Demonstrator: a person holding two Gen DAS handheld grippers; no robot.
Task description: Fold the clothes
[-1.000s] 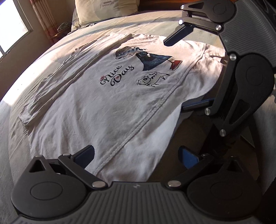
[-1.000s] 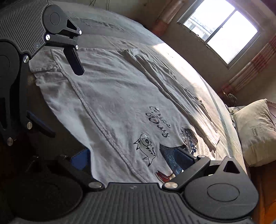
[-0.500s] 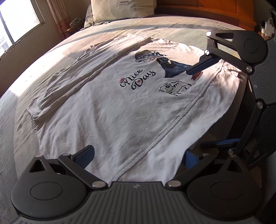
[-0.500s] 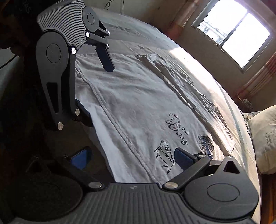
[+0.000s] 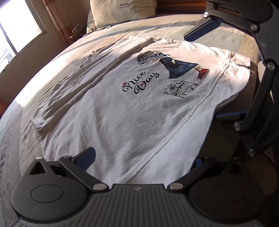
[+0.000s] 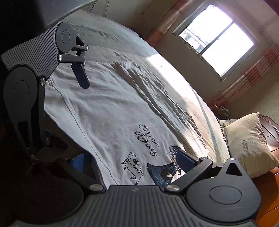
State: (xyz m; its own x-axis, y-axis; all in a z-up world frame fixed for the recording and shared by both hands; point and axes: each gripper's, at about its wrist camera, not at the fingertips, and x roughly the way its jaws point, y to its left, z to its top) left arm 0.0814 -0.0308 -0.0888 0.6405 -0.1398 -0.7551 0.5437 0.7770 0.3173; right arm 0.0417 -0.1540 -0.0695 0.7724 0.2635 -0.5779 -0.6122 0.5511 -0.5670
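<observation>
The white T-shirt [image 5: 122, 118] reads "Nice Day"; the pillow [image 5: 122, 10] is printed "DREAMCITY".

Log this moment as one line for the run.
stage: pre-grasp | white T-shirt: flat on bed, far side folded | left claw: open | right claw: open

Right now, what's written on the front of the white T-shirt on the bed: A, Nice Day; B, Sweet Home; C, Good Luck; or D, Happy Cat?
A: the white T-shirt carries the script words "Nice Day" beside a printed girl and a cat drawing.
</observation>
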